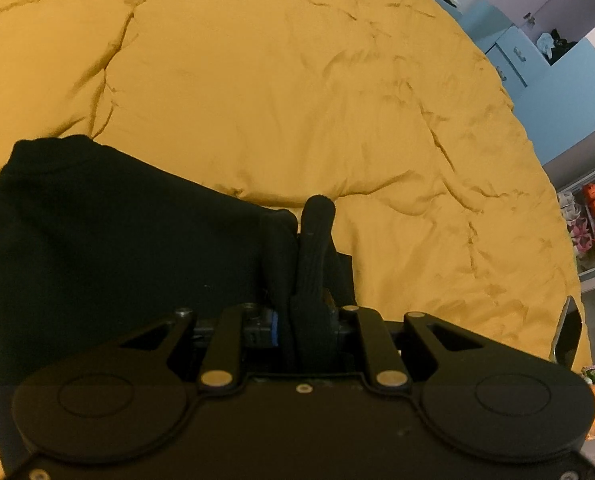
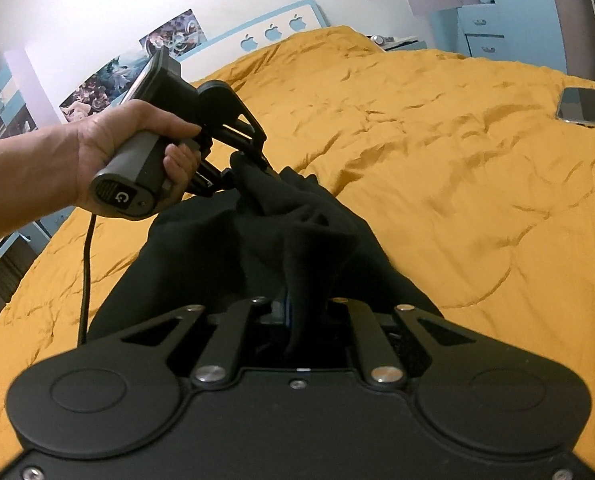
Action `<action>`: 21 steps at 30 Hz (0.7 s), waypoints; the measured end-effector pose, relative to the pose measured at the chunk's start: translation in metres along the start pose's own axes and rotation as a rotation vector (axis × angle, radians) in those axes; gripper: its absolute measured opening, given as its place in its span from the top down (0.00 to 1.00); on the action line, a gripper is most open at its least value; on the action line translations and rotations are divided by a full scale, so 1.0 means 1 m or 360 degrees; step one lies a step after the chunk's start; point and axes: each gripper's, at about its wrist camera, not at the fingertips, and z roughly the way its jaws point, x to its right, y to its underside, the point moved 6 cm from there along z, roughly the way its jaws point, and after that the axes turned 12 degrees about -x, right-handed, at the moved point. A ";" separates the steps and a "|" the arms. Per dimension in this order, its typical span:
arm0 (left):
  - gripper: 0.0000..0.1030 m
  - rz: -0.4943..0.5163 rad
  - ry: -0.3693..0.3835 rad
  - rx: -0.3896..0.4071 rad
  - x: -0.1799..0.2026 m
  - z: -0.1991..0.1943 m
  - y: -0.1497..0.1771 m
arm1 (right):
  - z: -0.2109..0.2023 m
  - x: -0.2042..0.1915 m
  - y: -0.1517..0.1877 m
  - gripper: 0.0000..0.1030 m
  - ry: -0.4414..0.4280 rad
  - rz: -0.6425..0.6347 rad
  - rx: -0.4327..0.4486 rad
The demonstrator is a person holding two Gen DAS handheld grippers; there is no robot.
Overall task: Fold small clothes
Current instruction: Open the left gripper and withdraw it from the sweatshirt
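A black garment (image 1: 117,240) hangs over the yellow bedspread (image 1: 297,80), held up by both grippers. My left gripper (image 1: 301,236) is shut on one edge of the black garment, its fingers pressed together with cloth between them. In the right wrist view the left gripper (image 2: 249,164) shows in a hand at upper left, clamped on the garment's far end (image 2: 277,208). My right gripper (image 2: 301,304) is shut on the near end; its fingertips are hidden in the bunched black cloth.
A phone (image 2: 582,105) lies on the bedspread at the far right. A blue headboard (image 2: 265,34) and white wall stand behind. Blue drawers (image 1: 509,60) and a shelf with small items (image 1: 593,220) flank the bed's right side. A black cable (image 2: 86,272) hangs from the left gripper.
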 end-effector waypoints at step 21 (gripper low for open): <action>0.60 0.0119 0.0265 0.0356 -0.008 -0.101 0.003 | -0.027 0.030 0.005 0.77 0.0190 0.0092 0.0018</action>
